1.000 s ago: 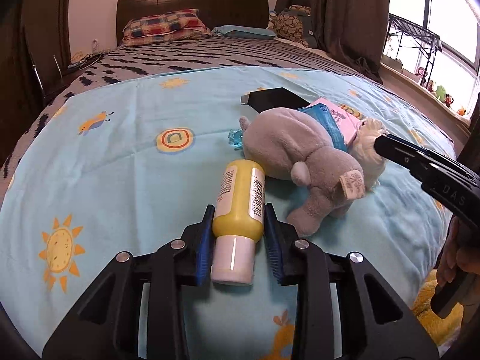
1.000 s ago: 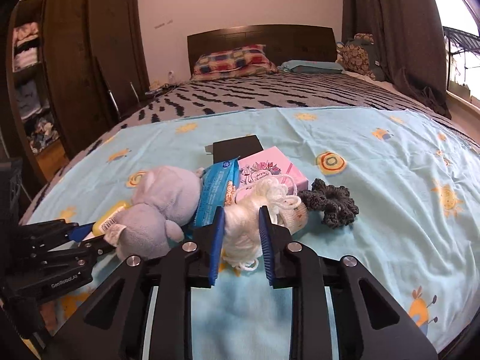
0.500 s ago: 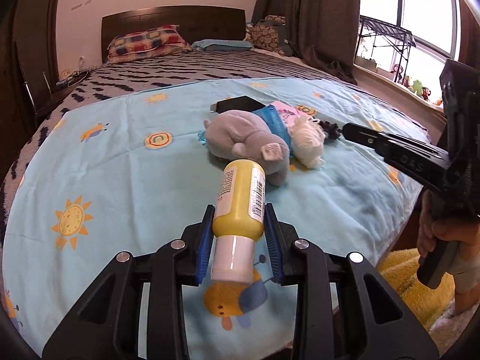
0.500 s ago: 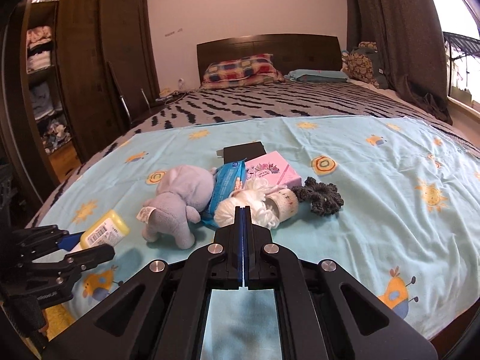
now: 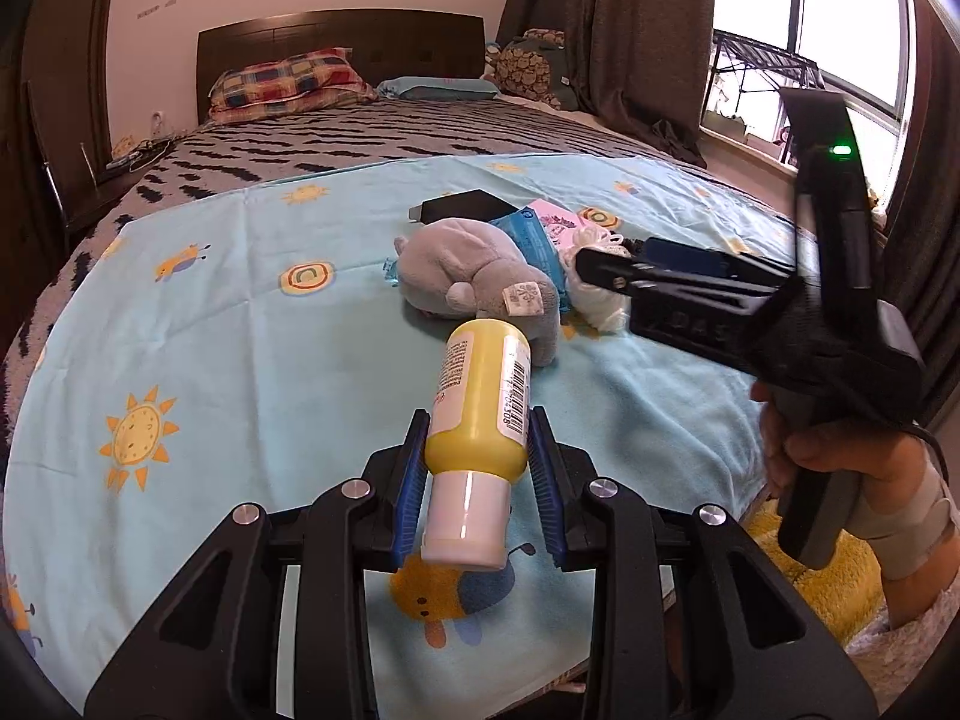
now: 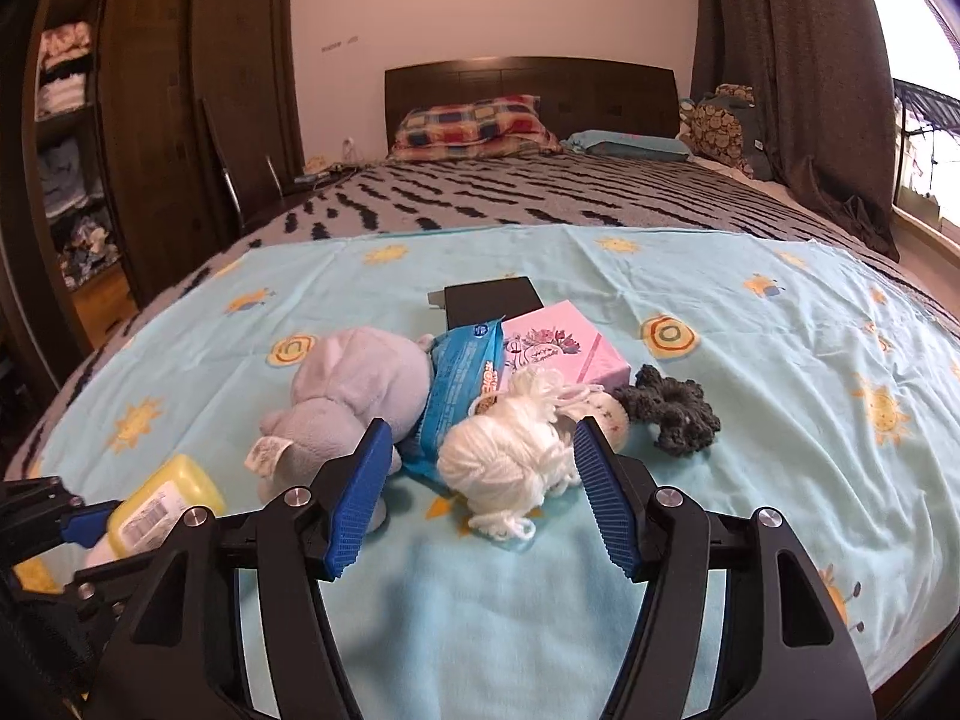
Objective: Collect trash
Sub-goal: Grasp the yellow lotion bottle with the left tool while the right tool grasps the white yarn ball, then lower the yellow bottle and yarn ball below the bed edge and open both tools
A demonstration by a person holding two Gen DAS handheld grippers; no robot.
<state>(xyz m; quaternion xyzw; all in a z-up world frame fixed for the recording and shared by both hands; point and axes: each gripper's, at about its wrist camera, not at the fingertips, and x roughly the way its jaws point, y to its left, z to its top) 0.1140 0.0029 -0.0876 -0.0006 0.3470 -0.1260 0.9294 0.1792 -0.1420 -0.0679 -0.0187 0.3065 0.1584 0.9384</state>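
My left gripper (image 5: pixel 478 483) is shut on a yellow bottle (image 5: pixel 483 414) with a white cap, held above the light blue bedspread (image 5: pixel 252 360). The bottle also shows in the right wrist view (image 6: pixel 157 504). My right gripper (image 6: pixel 480 489) is open and empty, its blue pads either side of a ball of white yarn (image 6: pixel 510 450) lying on the bed. Beside the yarn lie a blue wipes packet (image 6: pixel 459 387), a pink box (image 6: pixel 561 348), a grey plush toy (image 6: pixel 345 387), a dark crocheted piece (image 6: pixel 675 414) and a black box (image 6: pixel 492 300).
The bed runs back to a dark headboard (image 6: pixel 528 90) with a checked pillow (image 6: pixel 474 126). A dark wardrobe (image 6: pixel 150 120) stands at the left, curtains (image 5: pixel 612 42) and a window at the right. A yellow rug (image 5: pixel 840 582) lies by the bed's edge.
My right gripper has opened from shut and moved forward around the white yarn. My left gripper has kept the yellow bottle and pulled back and up from the pile.
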